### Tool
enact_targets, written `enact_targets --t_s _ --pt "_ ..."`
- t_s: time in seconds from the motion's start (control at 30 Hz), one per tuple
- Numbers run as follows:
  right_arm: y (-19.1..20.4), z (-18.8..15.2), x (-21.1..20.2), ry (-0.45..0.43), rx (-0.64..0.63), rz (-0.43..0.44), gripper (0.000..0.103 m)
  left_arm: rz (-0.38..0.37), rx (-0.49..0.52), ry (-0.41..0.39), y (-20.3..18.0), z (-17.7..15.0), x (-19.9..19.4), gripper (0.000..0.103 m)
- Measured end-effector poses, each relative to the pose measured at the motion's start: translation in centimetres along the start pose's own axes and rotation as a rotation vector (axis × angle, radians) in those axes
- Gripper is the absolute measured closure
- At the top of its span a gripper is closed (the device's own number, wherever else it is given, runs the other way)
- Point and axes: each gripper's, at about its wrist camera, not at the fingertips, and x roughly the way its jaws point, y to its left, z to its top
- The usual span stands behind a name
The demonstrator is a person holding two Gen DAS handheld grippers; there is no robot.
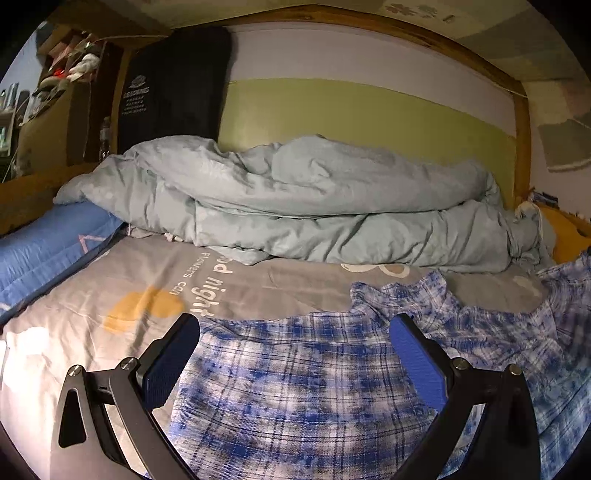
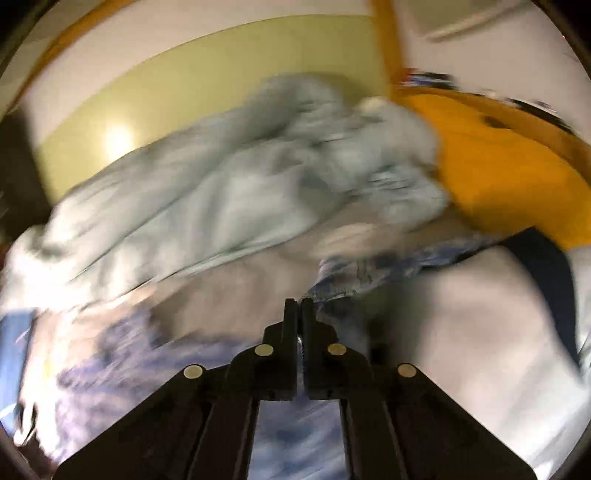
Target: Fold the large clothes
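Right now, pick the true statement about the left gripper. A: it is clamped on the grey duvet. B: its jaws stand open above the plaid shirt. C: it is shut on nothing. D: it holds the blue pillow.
B: the left gripper shows both blue pads spread wide, the plaid shirt lying below them ungripped.

My left wrist view is sharp and evenly lit by warm indoor light, with a blown-out white patch on the bedsheet (image 1: 22, 343) at the lower left edge. Fisheye bending curves the wooden bed frame (image 1: 424, 33) overhead, and the corners fall to black. My right wrist view is heavily smeared by motion blur. A round glare spot sits on the green wall panel (image 2: 118, 142).
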Motion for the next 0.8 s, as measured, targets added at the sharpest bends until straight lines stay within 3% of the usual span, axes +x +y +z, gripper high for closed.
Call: enact_targets --t_s 0.13,0.27,0.37,0.43,0.5,0.57,0.63,0.73,0.8 --pt "9.7 -5.7 -0.5 0.036 -0.111 0.199 0.101 -0.004 -0.035 0.016 0.8 0.1 0.1 0.0" --pt "15.7 -12.0 4.5 0.198 -0.091 0.302 0.101 -0.028 -0.044 0.03 0.8 0.0 0.0 0.0" --pt "18.6 -15.8 8.4 0.275 -0.129 0.223 0.1 0.001 -0.01 0.029 0.3 -0.1 0.2 0.0" --pt "19.8 -17.0 9.2 0.219 -0.192 0.119 0.094 0.0 -0.013 0.041 0.3 -0.2 0.4 0.0" --pt "20.1 -17.3 9.1 0.207 -0.225 0.106 0.086 0.0 -0.017 0.054 0.3 -0.3 0.7 0.0" --pt "19.6 -16.8 8.1 0.19 -0.252 0.171 0.078 0.009 -0.009 0.056 0.2 -0.5 0.9 0.0" --pt "17.6 -15.9 6.4 0.137 -0.209 0.214 0.056 0.018 0.007 0.06 -0.2 -0.7 1.1 0.0" --pt "13.9 -14.3 4.9 0.087 -0.082 0.27 0.052 0.029 0.042 0.065 -0.8 -1.2 1.2 0.0" --pt "10.9 -13.4 4.4 0.068 0.031 0.26 0.051 0.03 0.068 0.063 -1.4 -1.5 1.1 0.0"
